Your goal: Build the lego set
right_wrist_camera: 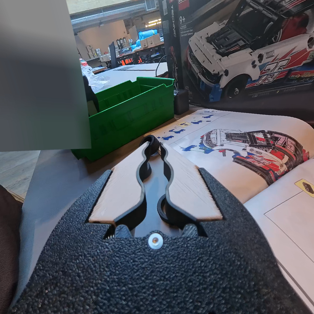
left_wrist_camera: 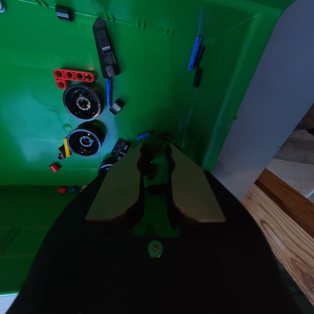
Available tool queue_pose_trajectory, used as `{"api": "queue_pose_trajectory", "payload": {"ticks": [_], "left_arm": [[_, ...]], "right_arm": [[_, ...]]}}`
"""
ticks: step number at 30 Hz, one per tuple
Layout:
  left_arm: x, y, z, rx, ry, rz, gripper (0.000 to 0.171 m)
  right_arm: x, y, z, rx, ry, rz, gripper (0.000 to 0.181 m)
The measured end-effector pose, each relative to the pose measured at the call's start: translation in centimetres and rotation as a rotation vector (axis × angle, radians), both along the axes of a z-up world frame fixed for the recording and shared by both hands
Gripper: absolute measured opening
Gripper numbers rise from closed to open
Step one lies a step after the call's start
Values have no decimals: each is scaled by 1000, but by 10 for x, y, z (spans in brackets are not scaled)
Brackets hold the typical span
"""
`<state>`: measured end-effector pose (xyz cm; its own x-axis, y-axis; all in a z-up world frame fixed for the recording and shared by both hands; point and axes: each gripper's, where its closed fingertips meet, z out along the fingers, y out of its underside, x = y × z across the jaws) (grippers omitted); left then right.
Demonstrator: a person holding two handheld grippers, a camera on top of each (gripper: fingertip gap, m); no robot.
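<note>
Green bin (left_wrist_camera: 220, 119) holds wheels (left_wrist_camera: 83, 102), pins (left_wrist_camera: 194, 52), red beam (left_wrist_camera: 74, 76).

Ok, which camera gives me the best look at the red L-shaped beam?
The left wrist view: the red L-shaped beam lies flat and unobstructed on the green bin floor, just above a black wheel. The right wrist view shows only the bin's outside, not the beam.

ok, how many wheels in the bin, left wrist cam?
3 wheels: one under the red beam, one right below it, a third partly hidden by the left gripper. More may be hidden beneath.
</note>
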<state>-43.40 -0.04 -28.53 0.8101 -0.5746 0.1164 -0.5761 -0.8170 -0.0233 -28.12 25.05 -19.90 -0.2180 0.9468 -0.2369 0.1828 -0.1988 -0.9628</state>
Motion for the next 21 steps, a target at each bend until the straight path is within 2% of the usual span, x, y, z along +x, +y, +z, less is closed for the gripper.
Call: {"api": "queue_pose_trajectory", "payload": {"ticks": [12, 16, 21], "left_arm": [[15, 1, -5, 5, -11, -15, 15], [10, 2, -8, -2, 26, -12, 3], [9, -1, -8, -15, 31, -9, 2]], "right_arm": [[1, 0, 1, -7, 2, 4, 11], [1, 0, 1, -8, 2, 4, 11], [1, -1, 2, -8, 3, 8, 11]]}}
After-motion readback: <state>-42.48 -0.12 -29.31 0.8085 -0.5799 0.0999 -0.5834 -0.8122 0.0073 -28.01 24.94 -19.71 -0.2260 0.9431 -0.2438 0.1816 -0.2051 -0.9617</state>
